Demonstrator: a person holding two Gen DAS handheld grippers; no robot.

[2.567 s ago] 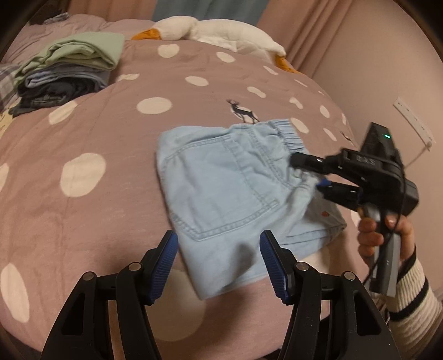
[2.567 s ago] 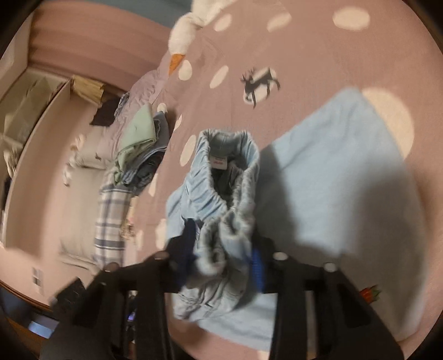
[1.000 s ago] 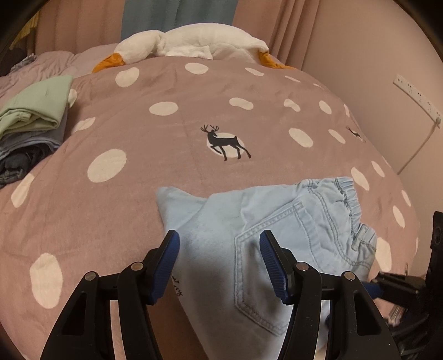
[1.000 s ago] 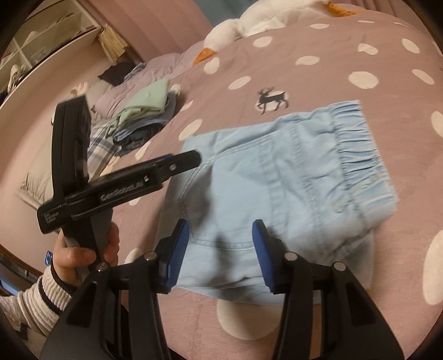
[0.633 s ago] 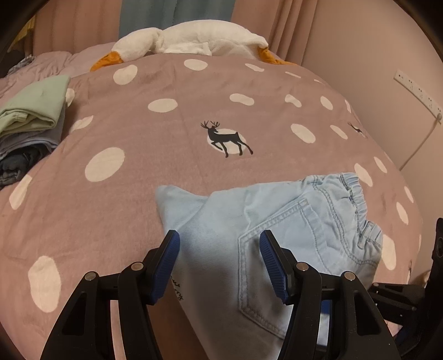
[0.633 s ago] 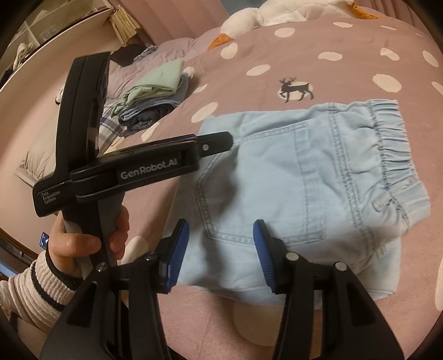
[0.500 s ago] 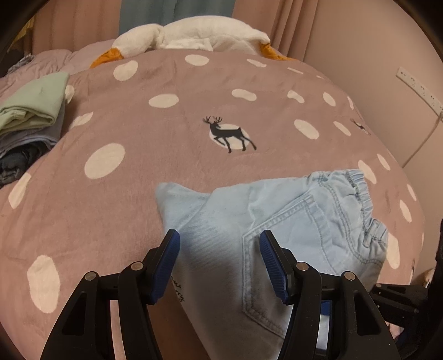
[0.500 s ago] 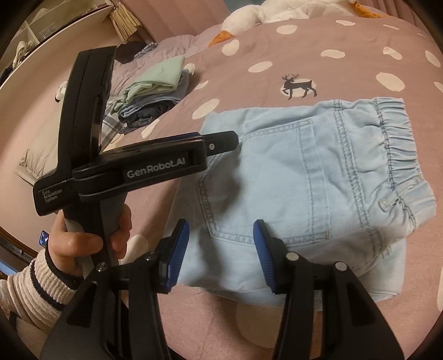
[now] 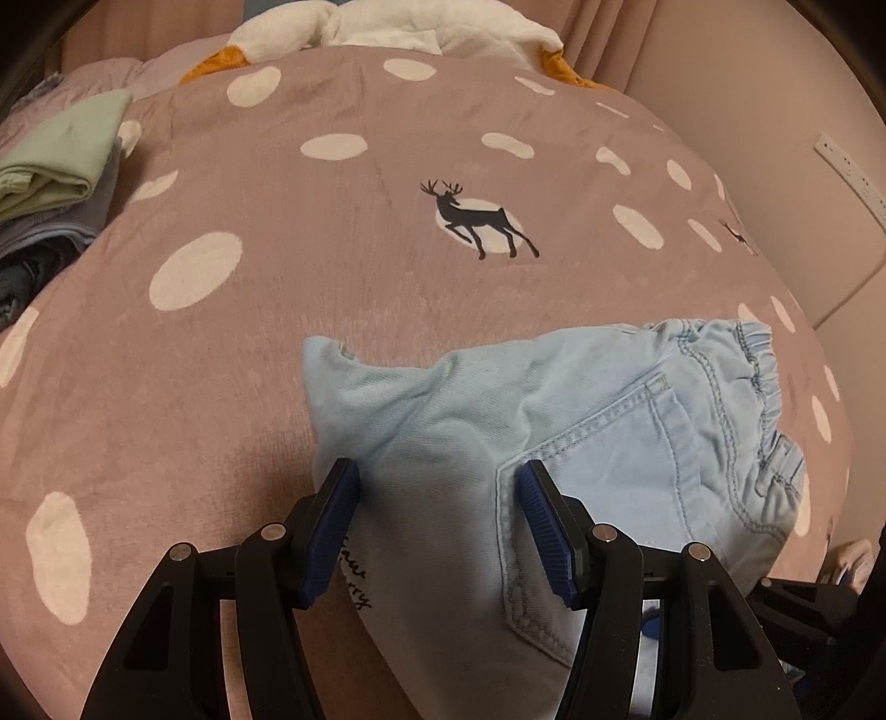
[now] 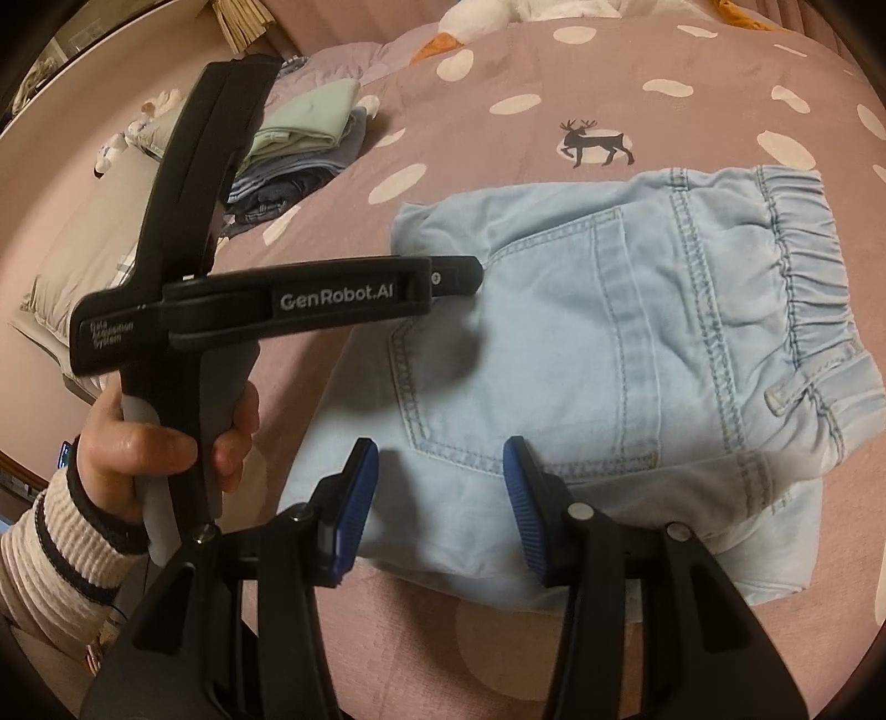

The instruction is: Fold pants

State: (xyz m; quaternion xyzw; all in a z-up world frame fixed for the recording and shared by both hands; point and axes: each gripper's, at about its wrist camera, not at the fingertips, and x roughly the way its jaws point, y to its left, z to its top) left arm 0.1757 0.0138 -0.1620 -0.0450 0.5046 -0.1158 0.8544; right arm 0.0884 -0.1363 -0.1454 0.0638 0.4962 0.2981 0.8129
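A bed [image 9: 332,310] covered in a dusty-pink blanket [image 10: 498,66] with white spots and a dark deer print [image 9: 476,221] carries everything. Folded light-blue pants [image 9: 554,432] lie flat near the front edge, back pocket up, elastic waistband toward the right side. A stack of folded clothes [image 9: 50,183], pale green on top of blue and darker pieces, sits by the left edge. At the far end lies a white plush goose [image 9: 387,27] with orange parts.

Left gripper [image 9: 437,523] with jaws spread wide, right gripper [image 10: 440,501] likewise parted, left hand [image 10: 166,443] (striped cuff) gripping its handle
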